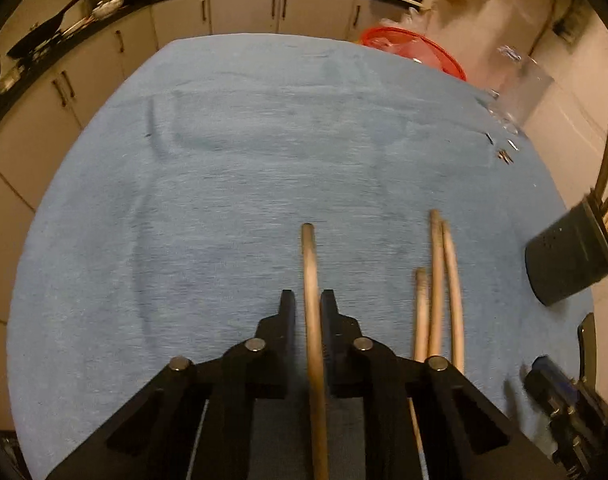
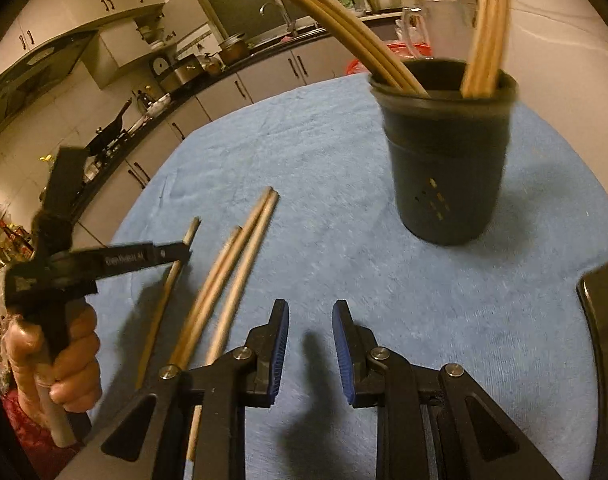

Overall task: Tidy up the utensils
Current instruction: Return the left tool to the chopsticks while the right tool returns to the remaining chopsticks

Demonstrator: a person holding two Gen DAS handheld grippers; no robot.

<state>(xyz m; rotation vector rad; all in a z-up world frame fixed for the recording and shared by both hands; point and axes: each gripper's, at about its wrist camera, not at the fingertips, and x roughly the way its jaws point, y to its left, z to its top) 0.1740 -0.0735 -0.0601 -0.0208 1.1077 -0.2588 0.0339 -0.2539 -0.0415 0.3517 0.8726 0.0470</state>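
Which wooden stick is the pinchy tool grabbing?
The lone wooden chopstick lying left of the other three wooden chopsticks on the blue cloth. It alone sits between the left tool's closed fingers.

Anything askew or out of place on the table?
Nothing damaged or spilled. Three chopsticks lie loose on the blue cloth instead of in the holder; a fourth sits in the left gripper.

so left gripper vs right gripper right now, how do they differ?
The left gripper is shut on a single chopstick lying on the blue cloth; the right gripper stands open with only cloth between its fingers. The left sits beside three loose chopsticks; the right faces the dark holder with chopsticks already in it. Both are black two-finger tools angled down at the table.
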